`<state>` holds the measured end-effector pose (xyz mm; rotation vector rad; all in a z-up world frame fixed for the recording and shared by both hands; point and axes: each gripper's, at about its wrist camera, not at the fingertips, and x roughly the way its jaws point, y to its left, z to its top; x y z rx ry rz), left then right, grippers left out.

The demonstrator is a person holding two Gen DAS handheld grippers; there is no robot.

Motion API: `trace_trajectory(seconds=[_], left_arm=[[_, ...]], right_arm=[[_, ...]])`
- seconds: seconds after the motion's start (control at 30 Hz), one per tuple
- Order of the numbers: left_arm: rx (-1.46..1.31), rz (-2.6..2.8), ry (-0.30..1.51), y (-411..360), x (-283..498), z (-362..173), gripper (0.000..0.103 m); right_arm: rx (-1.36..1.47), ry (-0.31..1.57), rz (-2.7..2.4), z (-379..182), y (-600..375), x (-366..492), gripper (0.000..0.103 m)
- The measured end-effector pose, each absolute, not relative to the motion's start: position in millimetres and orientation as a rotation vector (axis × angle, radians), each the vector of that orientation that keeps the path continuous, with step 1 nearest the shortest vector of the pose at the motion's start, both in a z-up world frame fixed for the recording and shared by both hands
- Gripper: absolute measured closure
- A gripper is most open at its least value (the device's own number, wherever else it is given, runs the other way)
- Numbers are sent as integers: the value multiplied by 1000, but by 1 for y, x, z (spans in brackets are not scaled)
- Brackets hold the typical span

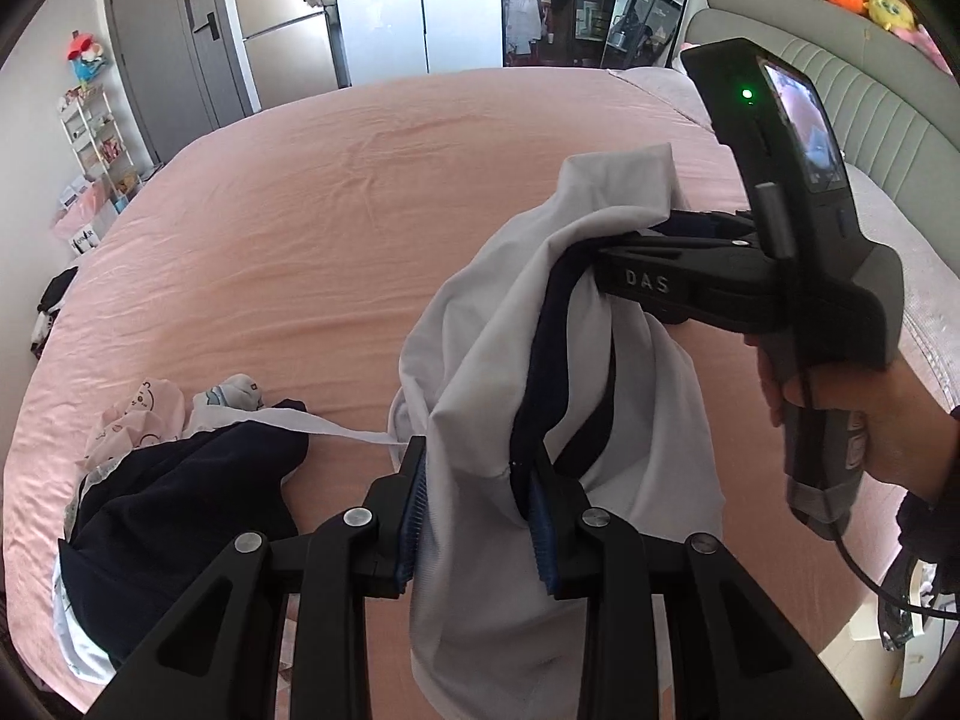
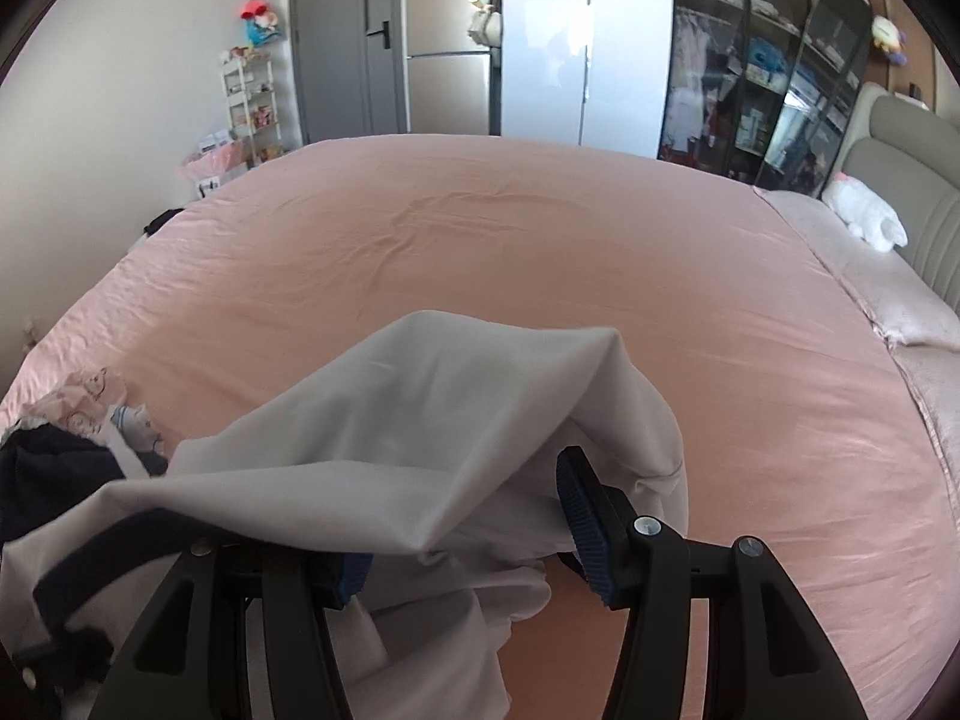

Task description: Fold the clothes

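Mid-regrip, judging by the pictures: shirt (image 1: 480, 372) lifted off the bed (image 1: 300, 210), at 6 o'clock in both views. Left gripper (image 1: 477, 516) clamped on bunched cloth. Right gripper (image 2: 462, 534) parted, pads clear, cloth draped between. Next, probably: find a hem or shoulder, close, spread flat. Pile (image 1: 180, 480) at 8 o'clock.

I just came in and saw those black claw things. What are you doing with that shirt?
A person is folding clothes on the pink bed with a gripper in each hand. The left gripper pinches a bunched white garment with dark trim and holds it up above the sheet. The right gripper has its jaws apart, with the same cloth draped loosely over them. More clothes wait in a pile on the bed at the left.
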<state>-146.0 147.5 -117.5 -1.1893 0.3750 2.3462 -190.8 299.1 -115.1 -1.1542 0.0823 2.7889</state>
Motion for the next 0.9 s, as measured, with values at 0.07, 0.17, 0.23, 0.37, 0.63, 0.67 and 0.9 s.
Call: trace_trajectory(seconds=[0.07,0.17,0.23,0.37,0.63,0.67,0.9], left_arm=[[-1196,2349,361,145,-148,-119,76],[-1218,2349,331,140,-151,-122,76],[-1226,2347,318,138,-153,-123,76],[-1230,2350,297,136,-156,-123,76],[-1175,2400,221,122,-165,-103,78],[-1166,2408,209,120,-166,-100,78],[-1116,2467,168,108,-175,-71,79]], right_arm=[[-1122,111,2787,-115,301,-191,48],[-1048,129,2802,-110,303,-188,54],[-1036,104,2819,-105,301,-186,73],[-985,-10,2851,-93,290,-178,90],[-899,65,2874,-58,293,-164,91],[-896,43,2875,-53,292,-163,91],[-846,-31,2885,-14,288,-152,92]])
